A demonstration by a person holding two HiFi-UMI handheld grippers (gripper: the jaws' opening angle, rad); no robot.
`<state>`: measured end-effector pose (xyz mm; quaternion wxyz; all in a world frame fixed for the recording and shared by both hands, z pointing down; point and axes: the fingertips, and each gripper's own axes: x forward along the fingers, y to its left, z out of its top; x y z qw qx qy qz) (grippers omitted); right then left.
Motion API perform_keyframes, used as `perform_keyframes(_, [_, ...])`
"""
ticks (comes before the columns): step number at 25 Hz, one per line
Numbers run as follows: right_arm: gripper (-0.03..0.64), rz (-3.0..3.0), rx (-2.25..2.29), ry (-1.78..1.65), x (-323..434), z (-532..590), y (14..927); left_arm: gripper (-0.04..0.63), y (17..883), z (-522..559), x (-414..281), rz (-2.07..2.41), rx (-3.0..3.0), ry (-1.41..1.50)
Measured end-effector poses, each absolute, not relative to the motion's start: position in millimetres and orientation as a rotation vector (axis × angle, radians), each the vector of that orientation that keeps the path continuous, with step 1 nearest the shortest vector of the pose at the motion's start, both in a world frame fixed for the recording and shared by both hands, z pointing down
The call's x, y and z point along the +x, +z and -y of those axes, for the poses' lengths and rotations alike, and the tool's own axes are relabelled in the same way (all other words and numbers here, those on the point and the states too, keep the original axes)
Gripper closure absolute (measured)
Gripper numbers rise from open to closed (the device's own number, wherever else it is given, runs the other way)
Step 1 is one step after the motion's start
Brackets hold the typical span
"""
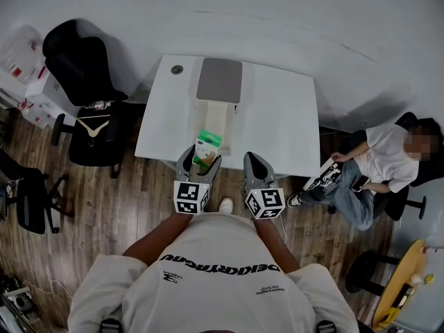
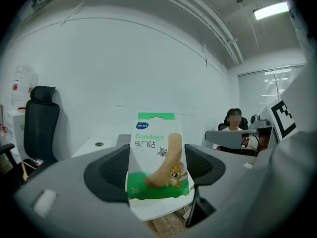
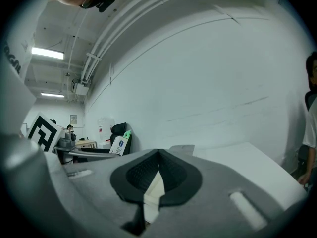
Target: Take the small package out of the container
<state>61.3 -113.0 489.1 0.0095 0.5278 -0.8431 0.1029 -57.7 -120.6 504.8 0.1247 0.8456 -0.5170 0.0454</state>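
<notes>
Currently, the left hand-held gripper [image 1: 201,161] pinches the bandage package [image 2: 154,157] by its lower part, holding it clear of the container [image 1: 214,120]; the right hand-held gripper [image 3: 157,175], pressed together, carries nothing.

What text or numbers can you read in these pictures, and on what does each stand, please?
"Bandage": green-and-white card package in the left gripper.
"创口贴": same package, beneath it.
"26": its green lower band.
Blue oval logo on it: too small to read.
Black print on the person's white shirt: upside down, not surely readable.
</notes>
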Motion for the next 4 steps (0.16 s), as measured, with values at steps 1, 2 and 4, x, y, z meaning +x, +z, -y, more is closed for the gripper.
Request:
perform_keyframes(1, [0.618, 2.632, 1.648, 0.317, 61.8, 114.4, 489.1, 0.239, 504.2, 121.8, -57.1, 1.508, 2.465, 0.127])
perform_keyframes(2, [0.618, 2.631, 1.649, 0.313, 62.7, 115.6, 489.1, 0.239, 503.6, 122.8, -56.4, 1.509, 2.465, 0.121])
perform_keyframes(4, [0.618, 2.631, 1.650, 0.307, 64.9, 117.8, 489.2, 0.239, 502.4, 124.7, -54.8, 1.514, 2.468, 0.111])
